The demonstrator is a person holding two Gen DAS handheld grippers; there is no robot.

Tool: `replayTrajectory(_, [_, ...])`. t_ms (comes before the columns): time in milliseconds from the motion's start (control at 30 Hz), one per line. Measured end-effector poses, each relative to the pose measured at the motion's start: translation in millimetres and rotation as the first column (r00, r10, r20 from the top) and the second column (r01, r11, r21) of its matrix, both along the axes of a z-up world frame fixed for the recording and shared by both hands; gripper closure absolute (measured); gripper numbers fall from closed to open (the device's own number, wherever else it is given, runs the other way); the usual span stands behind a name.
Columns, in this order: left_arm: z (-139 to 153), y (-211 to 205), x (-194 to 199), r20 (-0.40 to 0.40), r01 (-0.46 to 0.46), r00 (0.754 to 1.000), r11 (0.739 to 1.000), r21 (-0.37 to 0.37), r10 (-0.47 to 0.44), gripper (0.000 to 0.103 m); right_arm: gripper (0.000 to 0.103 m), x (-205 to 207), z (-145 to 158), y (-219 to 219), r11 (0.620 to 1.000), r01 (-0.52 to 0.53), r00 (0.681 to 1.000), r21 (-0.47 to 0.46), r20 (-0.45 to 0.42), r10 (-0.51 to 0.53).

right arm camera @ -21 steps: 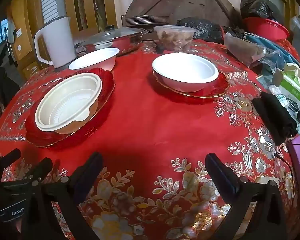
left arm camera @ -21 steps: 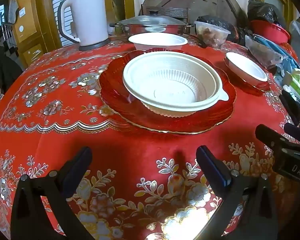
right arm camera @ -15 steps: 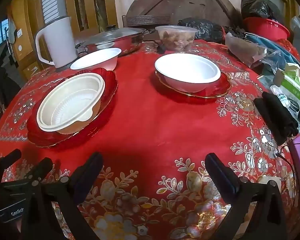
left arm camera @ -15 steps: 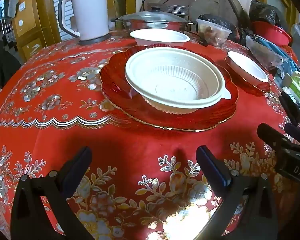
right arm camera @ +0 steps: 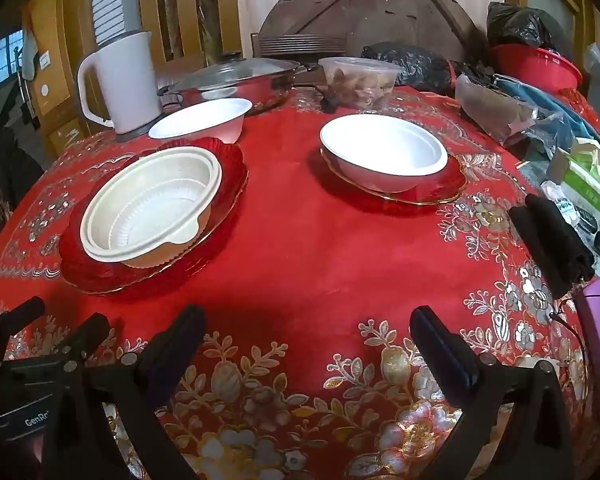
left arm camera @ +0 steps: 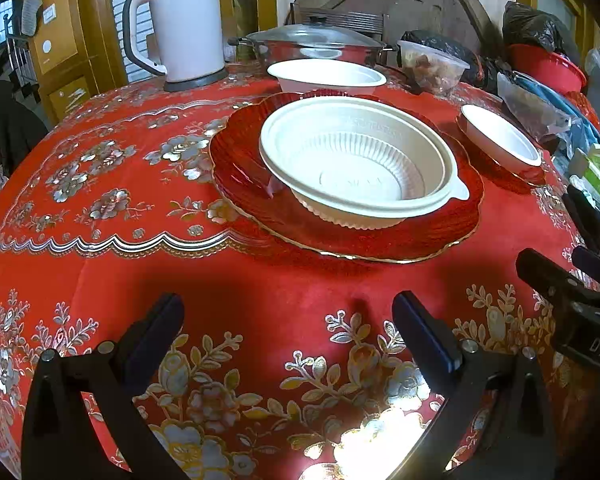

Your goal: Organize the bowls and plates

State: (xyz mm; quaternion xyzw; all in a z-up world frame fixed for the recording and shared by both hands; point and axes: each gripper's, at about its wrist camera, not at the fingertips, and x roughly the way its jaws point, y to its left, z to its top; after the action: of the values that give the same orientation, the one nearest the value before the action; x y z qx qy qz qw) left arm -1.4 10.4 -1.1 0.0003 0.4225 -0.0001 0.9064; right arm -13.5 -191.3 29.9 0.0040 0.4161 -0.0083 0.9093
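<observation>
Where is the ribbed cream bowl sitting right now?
The ribbed cream bowl sits on the large red plate, centre of the left wrist view and at left in the right wrist view, just in front of a plain white bowl near the kettle.

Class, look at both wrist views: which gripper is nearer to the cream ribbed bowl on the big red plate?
Left. The left gripper faces the cream ribbed bowl straight ahead, with bare tablecloth between. The right gripper sits off to the bowl's right, farther away.
</observation>
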Motion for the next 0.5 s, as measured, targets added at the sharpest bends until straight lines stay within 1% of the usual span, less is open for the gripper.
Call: replayTrajectory(500, [0.2, 0.7, -0.4, 0.007, -0.007, 1.0, 1.0, 0.004, 0.007, 0.0, 0.0, -0.9, -1.5, -2.4, 1.0, -0.002, 1.0, -0.004, -0.002, 0.002])
